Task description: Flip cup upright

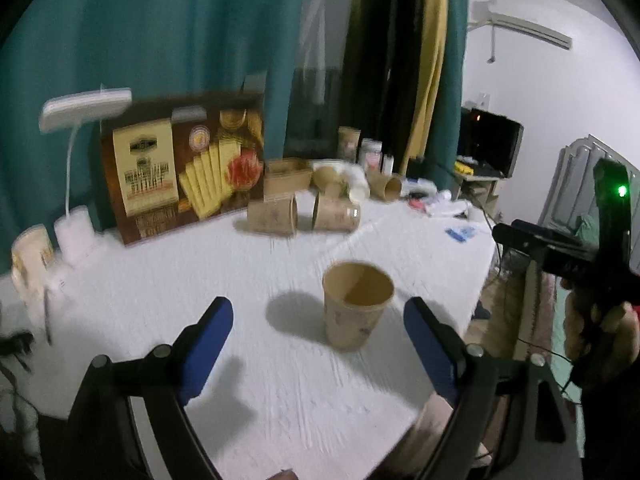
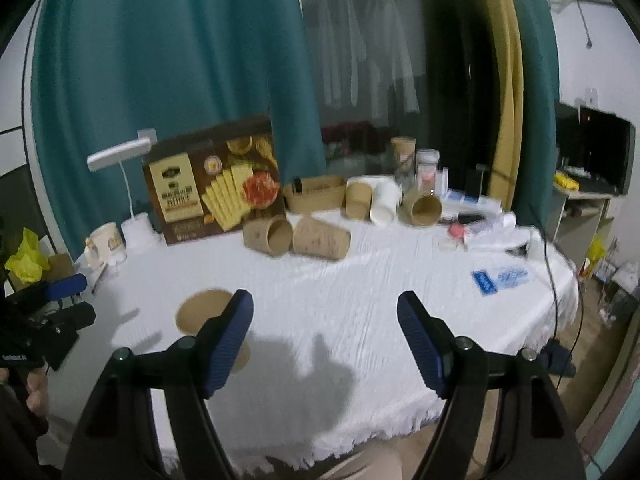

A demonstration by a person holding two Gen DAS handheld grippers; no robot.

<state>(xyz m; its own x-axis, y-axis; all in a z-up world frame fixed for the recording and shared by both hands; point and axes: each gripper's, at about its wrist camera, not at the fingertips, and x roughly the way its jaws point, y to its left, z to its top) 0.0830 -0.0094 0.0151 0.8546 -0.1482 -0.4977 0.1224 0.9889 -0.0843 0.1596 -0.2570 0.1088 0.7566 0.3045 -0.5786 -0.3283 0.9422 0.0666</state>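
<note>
A brown paper cup [image 1: 356, 306] stands upright, mouth up, on the white tablecloth [image 1: 280, 380]. My left gripper [image 1: 319, 326] is open, its blue fingers apart on either side of the cup and a little short of it, touching nothing. In the right wrist view the same cup [image 2: 200, 314] stands at the left, partly hidden behind the left blue finger. My right gripper [image 2: 325, 320] is open and empty above the cloth [image 2: 380, 280]. The right gripper's body [image 1: 560, 248] shows at the right edge of the left wrist view.
Two brown cups [image 1: 274, 216] [image 1: 336, 214] lie on their sides at the back. More cups, a brown tray [image 2: 314, 196] and jars stand behind them. A biscuit box [image 2: 212, 190] and a white lamp [image 2: 120, 156] stand at the back left. The table's right edge [image 1: 486, 280] drops to the floor.
</note>
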